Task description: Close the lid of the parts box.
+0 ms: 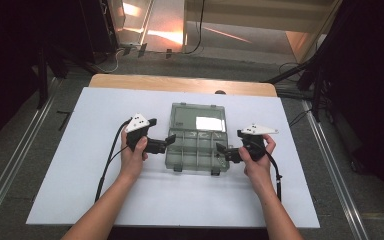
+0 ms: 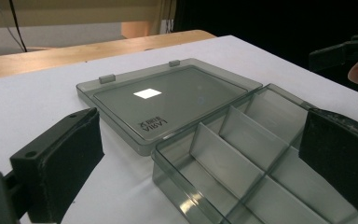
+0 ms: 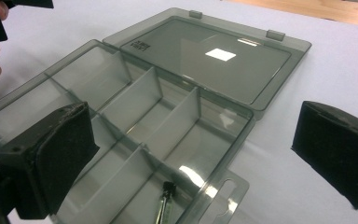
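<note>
clear organizer box (image 1: 198,144) sits open mid-table, lid (image 1: 200,117) flat behind it. left gripper (image 1: 169,141) and right gripper (image 1: 221,151) both spread, flanking the tray. i'd pinch the lid's far edge and fold evenly.

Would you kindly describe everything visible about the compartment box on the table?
The compartment box is smoky, see-through plastic, lying open and flat on the white table. Its lid, folded back away from the person, carries two small latch tabs and embossed lettering. Thin dividers split the tray into compartments; one near compartment holds a small dark item, and a hang tab juts from one end. Both open grippers flank it; contact is unclear.
</note>
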`<state>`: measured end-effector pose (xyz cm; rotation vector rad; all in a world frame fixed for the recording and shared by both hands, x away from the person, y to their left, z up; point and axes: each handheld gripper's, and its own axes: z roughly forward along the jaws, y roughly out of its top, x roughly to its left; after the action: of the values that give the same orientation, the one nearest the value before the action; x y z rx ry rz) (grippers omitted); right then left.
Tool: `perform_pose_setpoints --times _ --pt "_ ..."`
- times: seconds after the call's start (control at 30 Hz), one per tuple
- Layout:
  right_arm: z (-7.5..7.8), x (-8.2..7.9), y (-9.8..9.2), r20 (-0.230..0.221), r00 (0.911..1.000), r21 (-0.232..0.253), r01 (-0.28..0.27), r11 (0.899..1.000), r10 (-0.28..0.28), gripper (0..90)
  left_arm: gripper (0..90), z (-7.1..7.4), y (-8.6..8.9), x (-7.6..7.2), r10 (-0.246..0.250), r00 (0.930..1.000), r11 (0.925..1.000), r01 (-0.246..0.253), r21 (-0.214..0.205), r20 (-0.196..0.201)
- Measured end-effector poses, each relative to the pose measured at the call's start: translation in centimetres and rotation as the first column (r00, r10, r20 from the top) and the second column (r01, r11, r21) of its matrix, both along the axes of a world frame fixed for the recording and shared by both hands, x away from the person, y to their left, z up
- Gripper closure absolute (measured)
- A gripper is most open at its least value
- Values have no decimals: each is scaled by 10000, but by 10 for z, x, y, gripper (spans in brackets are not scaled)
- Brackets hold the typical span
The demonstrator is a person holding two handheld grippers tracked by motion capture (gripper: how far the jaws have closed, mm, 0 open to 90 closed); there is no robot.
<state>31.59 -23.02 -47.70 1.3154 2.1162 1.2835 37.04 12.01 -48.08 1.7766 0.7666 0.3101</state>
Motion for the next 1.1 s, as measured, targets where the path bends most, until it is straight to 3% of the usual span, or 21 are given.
perform_pose_setpoints --times 0.4,0.63,0.77,1.1 --pt "-3 18 -2 -152 9995 374 276 9989 -270 0 0 -7 -13 20 -36 9992 9999 41 143 -400" --pt "-7 30 -6 -294 9985 658 490 9966 -471 0 0 -8 -14 35 228 9965 9997 -233 -50 -806" --pt "-9 38 -7 -422 9975 742 594 9955 -564 0 0 -7 -17 41 294 9958 9996 -291 48 -862" --pt "-14 54 -4 -670 9956 689 705 9951 -659 19 0 -12 -21 59 621 9873 9980 -624 25 -1463"
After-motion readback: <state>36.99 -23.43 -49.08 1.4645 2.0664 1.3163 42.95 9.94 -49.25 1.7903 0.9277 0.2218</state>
